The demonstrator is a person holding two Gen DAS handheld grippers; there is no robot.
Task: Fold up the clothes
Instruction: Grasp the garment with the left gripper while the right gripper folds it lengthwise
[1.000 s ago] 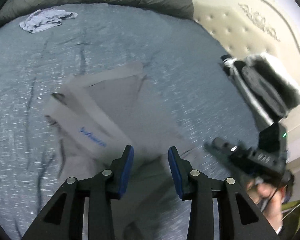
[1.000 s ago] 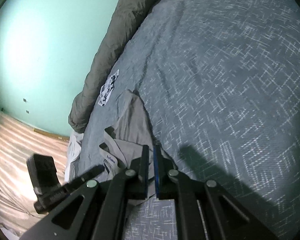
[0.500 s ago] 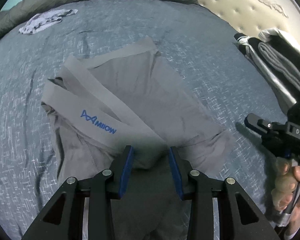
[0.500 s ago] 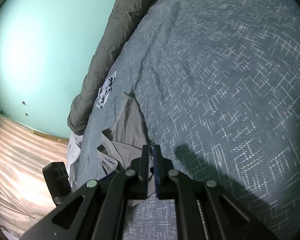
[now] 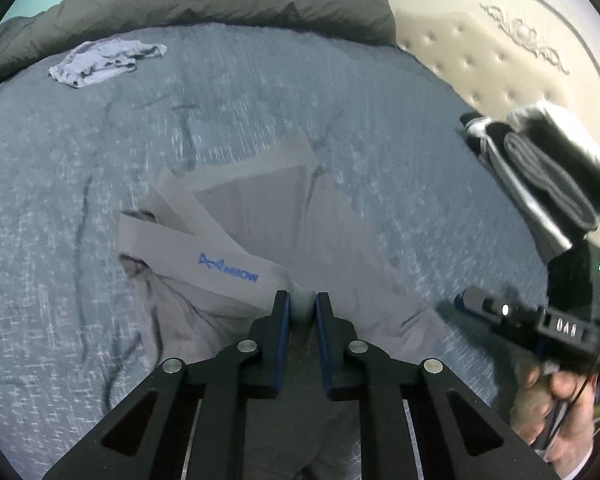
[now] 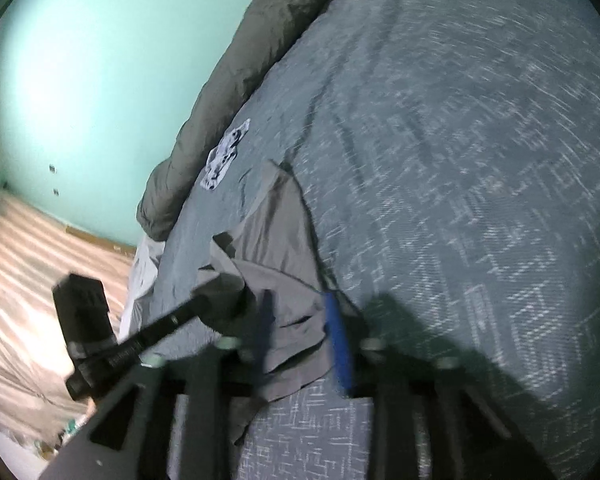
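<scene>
Grey boxer shorts (image 5: 260,240) with a blue-lettered waistband (image 5: 228,270) lie crumpled on the blue-grey bedspread (image 5: 60,160). My left gripper (image 5: 300,304) sits at the waistband's near end, its jaws narrowed with grey cloth in the small gap between them. My right gripper (image 6: 300,320) is open, blurred by motion, over the shorts' (image 6: 276,248) near edge; it also shows at the right of the left wrist view (image 5: 532,320). The left gripper (image 6: 204,308) shows in the right wrist view.
A small pale patterned garment (image 5: 104,62) lies at the far left by a rolled dark duvet (image 5: 200,0). Folded dark and white clothes (image 5: 548,172) are stacked at the right by the cream headboard (image 5: 500,48). A mint wall (image 6: 100,60) and striped floor (image 6: 20,300) lie beyond.
My left gripper's jaws have closed in from wide open onto the waistband end. My right gripper has opened from shut and is moving over the shorts' edge.
</scene>
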